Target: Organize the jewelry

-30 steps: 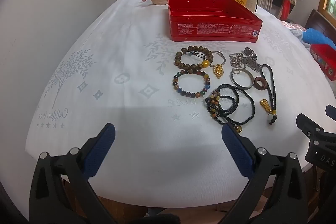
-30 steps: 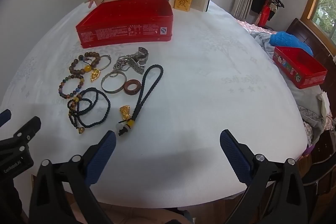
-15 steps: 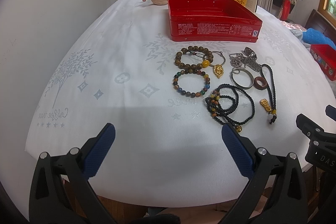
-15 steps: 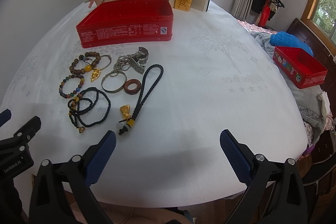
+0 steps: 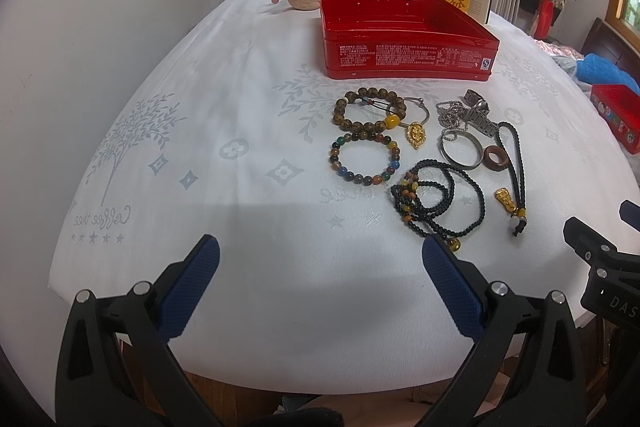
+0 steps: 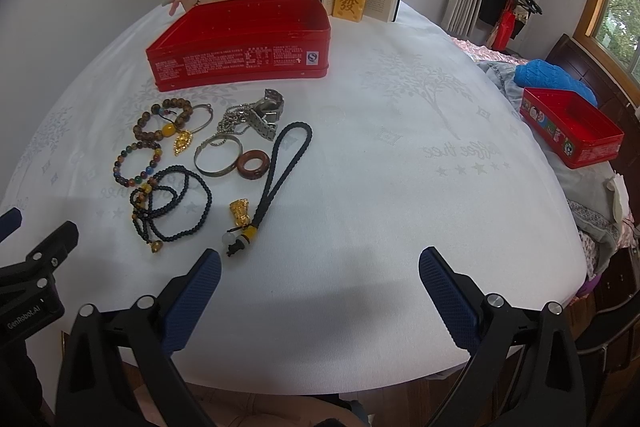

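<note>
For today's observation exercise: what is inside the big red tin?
The visible part of the red tin shows only bare red walls and no jewelry. Its floor is mostly hidden behind the front wall, so low contents cannot be ruled out.

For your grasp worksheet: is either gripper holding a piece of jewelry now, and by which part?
Nothing is held. The left gripper and right gripper are both open over bare tablecloth, short of the jewelry.
</note>
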Available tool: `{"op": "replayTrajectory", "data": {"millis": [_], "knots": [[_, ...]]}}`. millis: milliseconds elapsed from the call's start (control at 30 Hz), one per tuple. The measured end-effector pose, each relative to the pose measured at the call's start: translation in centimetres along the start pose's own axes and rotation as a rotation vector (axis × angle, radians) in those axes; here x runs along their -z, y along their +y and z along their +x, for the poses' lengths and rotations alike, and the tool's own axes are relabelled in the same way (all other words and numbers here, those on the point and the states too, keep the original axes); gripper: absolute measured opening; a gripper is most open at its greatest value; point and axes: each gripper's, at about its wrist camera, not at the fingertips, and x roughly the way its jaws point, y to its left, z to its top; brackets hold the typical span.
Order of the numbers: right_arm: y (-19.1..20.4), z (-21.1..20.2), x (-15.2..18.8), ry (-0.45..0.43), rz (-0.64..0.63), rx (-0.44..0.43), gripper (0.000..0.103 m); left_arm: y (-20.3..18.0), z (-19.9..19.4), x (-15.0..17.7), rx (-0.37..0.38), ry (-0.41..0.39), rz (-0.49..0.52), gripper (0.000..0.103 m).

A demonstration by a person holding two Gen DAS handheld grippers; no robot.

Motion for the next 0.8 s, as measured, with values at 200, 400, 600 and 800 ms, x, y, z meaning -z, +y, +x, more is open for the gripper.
{"op": "replayTrajectory", "data": {"millis": [200,400,600,800], "knots": [[0.03,0.01,0.02,-0.001,0.000,0.000,0.099,0.01,-0.02,0.02,-0.001,0.000,-0.001,0.100],[0.02,0.00,0.02,0.000,0.000,-0.001,0.099,-0.02,0.07,0.03,-0.001,-0.001,-0.001,0.100],[-0.01,-0.07,0.01,-0.001,-0.001,-0.001,0.099,0.00,0.00,0.02,-0.001,0.000,-0.001,0.100],[-0.01,-0.05,0.01,0.000,-0.001,-0.001,0.099,-0.01,-0.02,0.02,-0.001,0.000,0.000,0.100]]}}
